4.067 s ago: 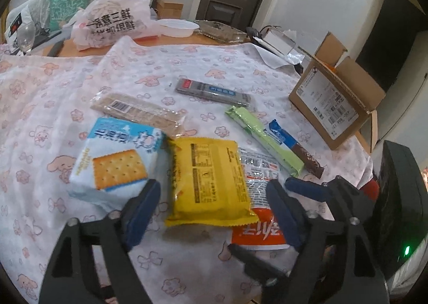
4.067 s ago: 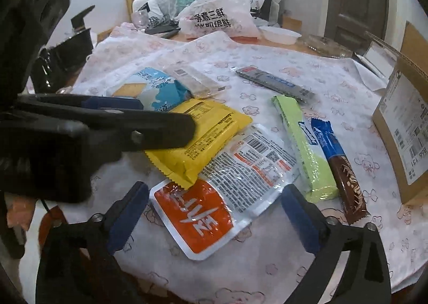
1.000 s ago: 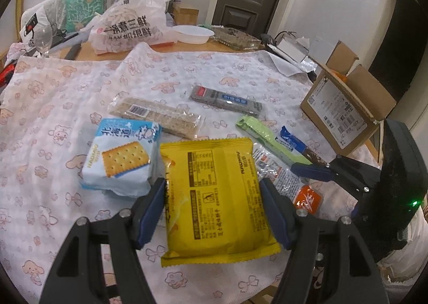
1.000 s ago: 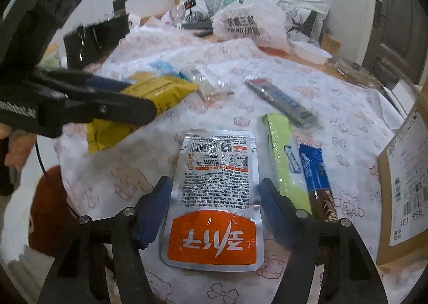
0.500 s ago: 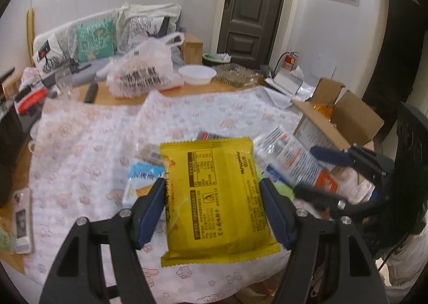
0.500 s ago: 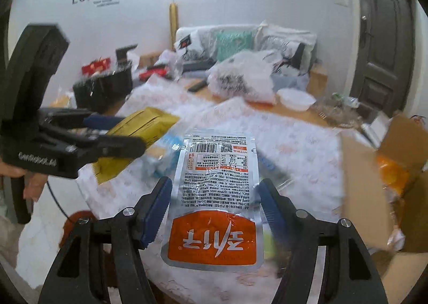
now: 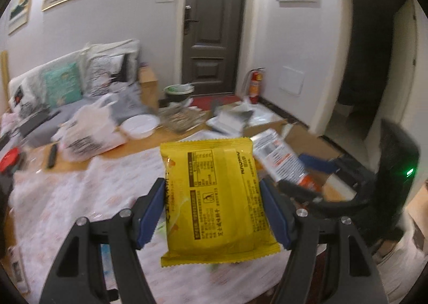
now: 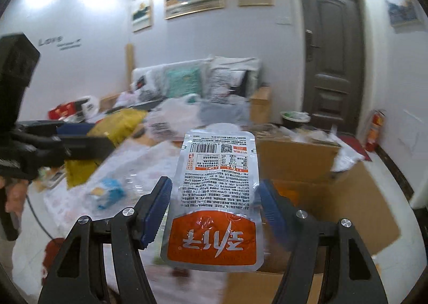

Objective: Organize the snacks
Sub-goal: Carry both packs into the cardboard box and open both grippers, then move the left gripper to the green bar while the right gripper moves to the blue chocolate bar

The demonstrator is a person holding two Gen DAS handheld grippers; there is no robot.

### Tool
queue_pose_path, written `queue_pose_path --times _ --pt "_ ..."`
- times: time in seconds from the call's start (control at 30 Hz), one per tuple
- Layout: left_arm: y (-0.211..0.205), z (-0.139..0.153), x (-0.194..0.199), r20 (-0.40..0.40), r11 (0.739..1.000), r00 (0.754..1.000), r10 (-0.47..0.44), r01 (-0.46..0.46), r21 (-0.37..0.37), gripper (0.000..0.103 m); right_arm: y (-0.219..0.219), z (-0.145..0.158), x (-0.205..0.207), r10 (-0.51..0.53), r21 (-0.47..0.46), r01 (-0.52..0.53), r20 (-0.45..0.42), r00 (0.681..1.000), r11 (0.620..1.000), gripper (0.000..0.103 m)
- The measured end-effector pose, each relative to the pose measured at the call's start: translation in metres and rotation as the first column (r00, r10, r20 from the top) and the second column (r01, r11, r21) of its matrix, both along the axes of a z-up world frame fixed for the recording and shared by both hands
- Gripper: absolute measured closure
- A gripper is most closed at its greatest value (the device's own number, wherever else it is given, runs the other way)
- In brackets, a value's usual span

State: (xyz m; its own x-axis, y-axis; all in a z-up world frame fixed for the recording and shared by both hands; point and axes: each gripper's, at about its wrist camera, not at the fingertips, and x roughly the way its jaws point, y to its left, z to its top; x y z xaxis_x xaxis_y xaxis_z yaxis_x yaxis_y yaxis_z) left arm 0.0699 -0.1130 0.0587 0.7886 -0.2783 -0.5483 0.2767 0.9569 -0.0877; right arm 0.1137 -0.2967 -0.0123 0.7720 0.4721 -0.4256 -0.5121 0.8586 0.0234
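Got my left hand-held gripper (image 7: 212,214) clamped on the yellow snack pack (image 7: 217,202), up off the tabletop (image 7: 80,197). My right hand-held gripper (image 8: 214,207) pinches the silver-orange pouch (image 8: 217,194), in the air near the cardboard box (image 8: 347,197).

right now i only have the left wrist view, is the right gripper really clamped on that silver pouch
Observer: Yes. In the right wrist view the right gripper presses both edges of the silver pouch, whose barcode side faces the camera.
Operator: wheres the box from there
Observer: The cardboard box sits just beyond the pouch and to its right, flaps open.
Operator: what else is on the table
Observer: A blue cracker pack lies on the cloth, left of the pouch, blurred.
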Motion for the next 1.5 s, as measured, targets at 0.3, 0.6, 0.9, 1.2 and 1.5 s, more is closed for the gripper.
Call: queue_pose_path --times 0.3,0.6,0.9,1.2,1.5 --pt "-0.114 -0.02 0.072 -0.089 0.987 0.985 -0.151 0.155 0.042 0.036 -0.062 -0.02 0.042 -0.076 0.0 0.076 -0.062 0.995 0.997 0.039" --pt "-0.148 -0.044 0.112 -0.154 0.984 0.974 -0.167 0.176 0.042 0.036 -0.073 -0.036 0.069 -0.063 -0.048 0.059 -0.087 0.994 0.997 0.039" --pt "-0.14 -0.059 0.128 -0.19 0.987 0.97 -0.149 0.159 0.037 0.035 -0.068 -0.046 0.073 -0.051 -0.082 0.043 -0.089 0.995 0.996 0.038" --pt "-0.123 -0.057 0.127 -0.187 0.99 0.974 -0.129 0.137 0.031 0.03 -0.062 -0.041 0.067 -0.039 -0.075 0.033 -0.089 0.995 0.997 0.034" --pt "-0.091 -0.043 0.104 -0.152 0.994 0.983 -0.1 0.104 0.018 0.029 -0.053 -0.029 0.054 -0.01 -0.049 0.005 -0.104 0.995 0.999 0.034"
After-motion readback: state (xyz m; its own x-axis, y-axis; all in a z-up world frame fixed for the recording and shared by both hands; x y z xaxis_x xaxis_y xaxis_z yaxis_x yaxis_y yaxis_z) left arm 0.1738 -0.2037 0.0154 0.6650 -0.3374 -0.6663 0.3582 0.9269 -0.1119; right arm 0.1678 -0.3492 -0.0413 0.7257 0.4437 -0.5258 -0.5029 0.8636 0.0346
